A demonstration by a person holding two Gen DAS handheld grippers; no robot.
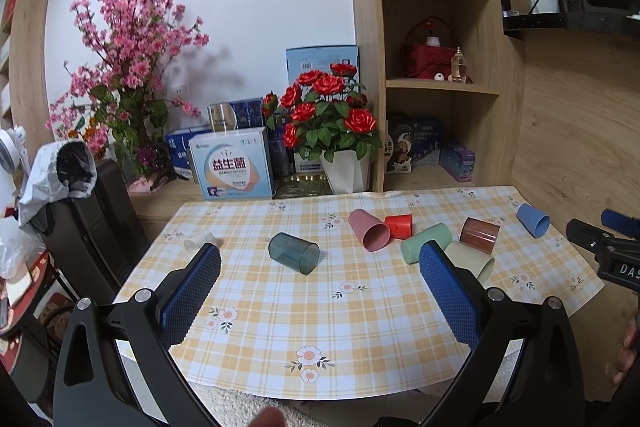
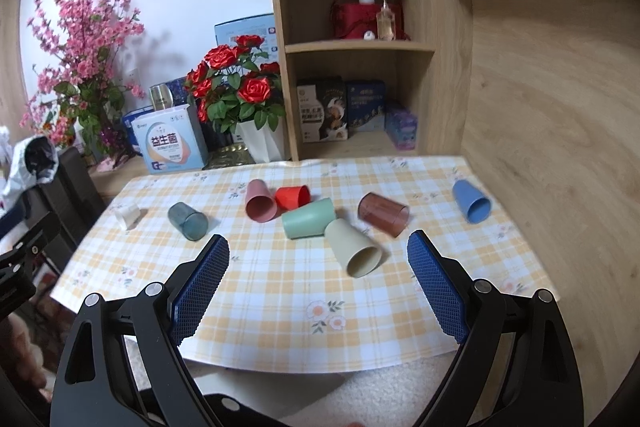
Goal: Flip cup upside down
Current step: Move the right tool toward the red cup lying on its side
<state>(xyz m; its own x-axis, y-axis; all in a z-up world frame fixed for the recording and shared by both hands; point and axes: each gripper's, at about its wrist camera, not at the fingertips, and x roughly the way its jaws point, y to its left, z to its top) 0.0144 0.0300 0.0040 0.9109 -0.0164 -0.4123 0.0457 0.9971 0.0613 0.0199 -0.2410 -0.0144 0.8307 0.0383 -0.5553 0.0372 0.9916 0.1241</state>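
Several cups lie on their sides on a yellow plaid tablecloth (image 1: 320, 311): a clear white cup (image 1: 199, 240), a dark teal cup (image 1: 294, 252), a pink cup (image 1: 369, 229), a red cup (image 1: 399, 225), a green cup (image 1: 425, 242), a beige cup (image 1: 470, 261), a brown cup (image 1: 479, 235) and a blue cup (image 1: 533, 219). My left gripper (image 1: 320, 259) is open and empty above the near table, apart from the cups. My right gripper (image 2: 319, 251) is open and empty, with the beige cup (image 2: 354, 249) lying just beyond its fingers.
A pot of red roses (image 1: 328, 123), boxes (image 1: 232, 163) and a pink blossom plant (image 1: 124, 67) stand behind the table. A wooden shelf unit (image 1: 436, 67) rises at the back right. A black chair (image 1: 92, 223) stands left of the table. The right gripper's body (image 1: 608, 247) shows at the right edge.
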